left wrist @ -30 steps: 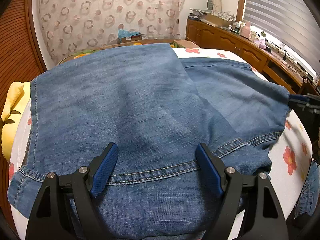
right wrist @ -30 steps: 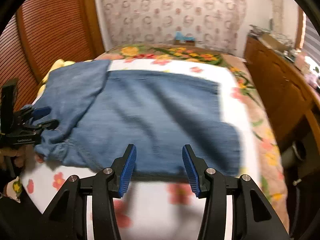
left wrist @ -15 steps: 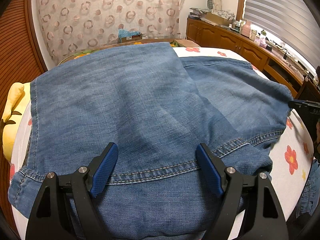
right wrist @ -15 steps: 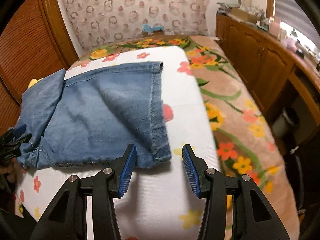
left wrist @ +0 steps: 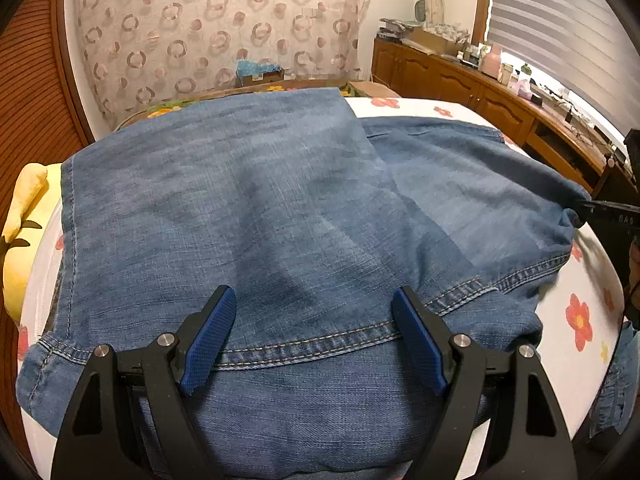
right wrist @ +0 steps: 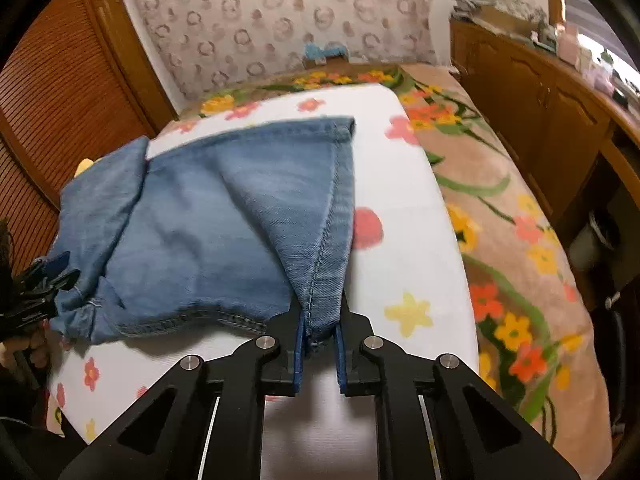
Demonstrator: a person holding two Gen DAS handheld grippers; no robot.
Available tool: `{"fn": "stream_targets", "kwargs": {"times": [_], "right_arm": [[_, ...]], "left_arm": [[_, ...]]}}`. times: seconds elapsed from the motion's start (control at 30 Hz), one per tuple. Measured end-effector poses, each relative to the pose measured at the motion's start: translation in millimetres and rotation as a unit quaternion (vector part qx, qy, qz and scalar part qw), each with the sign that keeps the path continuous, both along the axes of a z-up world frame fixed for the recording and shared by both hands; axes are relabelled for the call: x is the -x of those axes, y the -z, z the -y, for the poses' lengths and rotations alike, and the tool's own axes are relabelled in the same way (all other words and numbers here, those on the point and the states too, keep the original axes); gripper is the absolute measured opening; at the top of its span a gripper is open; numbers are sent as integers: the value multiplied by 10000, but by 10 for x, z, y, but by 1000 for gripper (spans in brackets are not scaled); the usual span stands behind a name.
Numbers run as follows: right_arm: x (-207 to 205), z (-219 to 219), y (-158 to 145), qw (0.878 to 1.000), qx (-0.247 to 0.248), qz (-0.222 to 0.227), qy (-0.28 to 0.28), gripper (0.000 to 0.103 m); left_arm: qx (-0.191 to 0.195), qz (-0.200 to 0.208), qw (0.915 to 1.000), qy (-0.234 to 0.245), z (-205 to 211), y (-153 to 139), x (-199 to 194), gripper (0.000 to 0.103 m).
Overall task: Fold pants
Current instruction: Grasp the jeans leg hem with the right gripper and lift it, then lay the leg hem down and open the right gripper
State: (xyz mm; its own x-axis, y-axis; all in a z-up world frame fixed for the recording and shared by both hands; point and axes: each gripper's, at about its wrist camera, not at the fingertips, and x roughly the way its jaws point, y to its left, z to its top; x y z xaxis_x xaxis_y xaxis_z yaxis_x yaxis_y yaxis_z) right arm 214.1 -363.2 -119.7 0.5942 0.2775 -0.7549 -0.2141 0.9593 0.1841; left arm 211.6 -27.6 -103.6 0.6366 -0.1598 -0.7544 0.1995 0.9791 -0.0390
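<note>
Two grippers are at work on one pair of blue denim pants [left wrist: 248,216] spread over a white flowered sheet [right wrist: 400,208] on the bed. The left gripper [left wrist: 314,336] hovers over the near part of the denim with its blue pads [left wrist: 208,348] standing wide apart, pressing on nothing; a stitched seam runs across between them. The right gripper [right wrist: 319,344] is closing its jaws on the near right corner of the pant leg, and that corner is pinched between the pads and pulled up into a tented ridge along the side seam. Far to the left lies a yellow cushion [left wrist: 28,216]. A wooden sideboard [right wrist: 536,92] runs along the right wall.
</note>
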Motion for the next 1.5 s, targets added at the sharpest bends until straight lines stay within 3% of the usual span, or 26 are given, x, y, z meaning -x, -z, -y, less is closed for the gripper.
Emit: {"fn": "stream_targets", "kwargs": {"times": [0.1, 0.43, 0.8, 0.97, 1.1, 1.2, 1.27, 1.5], "right_arm": [[21, -35, -142, 9998, -41, 198, -48, 11], [162, -446, -930, 9911, -124, 1148, -663, 10], [378, -1541, -1525, 9583, -26, 1930, -2106, 10], [395, -2059, -1573, 9394, -229, 1880, -2857, 10], [413, -2301, -1527, 9329, -436, 1638, -3176, 14], [345, -2393, -1493, 9328, -327, 1588, -3219, 32], [241, -2291, -1502, 9338, -311, 1553, -3209, 38], [249, -2239, -1487, 9427, -28, 1491, -2984, 39]], "left_arm": [[-23, -59, 9999, -98, -6, -54, 15, 81], [234, 434, 9987, -134, -127, -544, 229, 81], [301, 892, 9945, -460, -427, -922, 488, 81], [279, 997, 9924, -669, -626, -986, 620, 81], [343, 1024, 9906, -839, -773, -996, 687, 81], [379, 1020, 9895, -953, -879, -983, 706, 81], [389, 1025, 9890, -993, -926, -972, 712, 81], [467, 923, 9906, -892, -926, -853, 646, 81]]}}
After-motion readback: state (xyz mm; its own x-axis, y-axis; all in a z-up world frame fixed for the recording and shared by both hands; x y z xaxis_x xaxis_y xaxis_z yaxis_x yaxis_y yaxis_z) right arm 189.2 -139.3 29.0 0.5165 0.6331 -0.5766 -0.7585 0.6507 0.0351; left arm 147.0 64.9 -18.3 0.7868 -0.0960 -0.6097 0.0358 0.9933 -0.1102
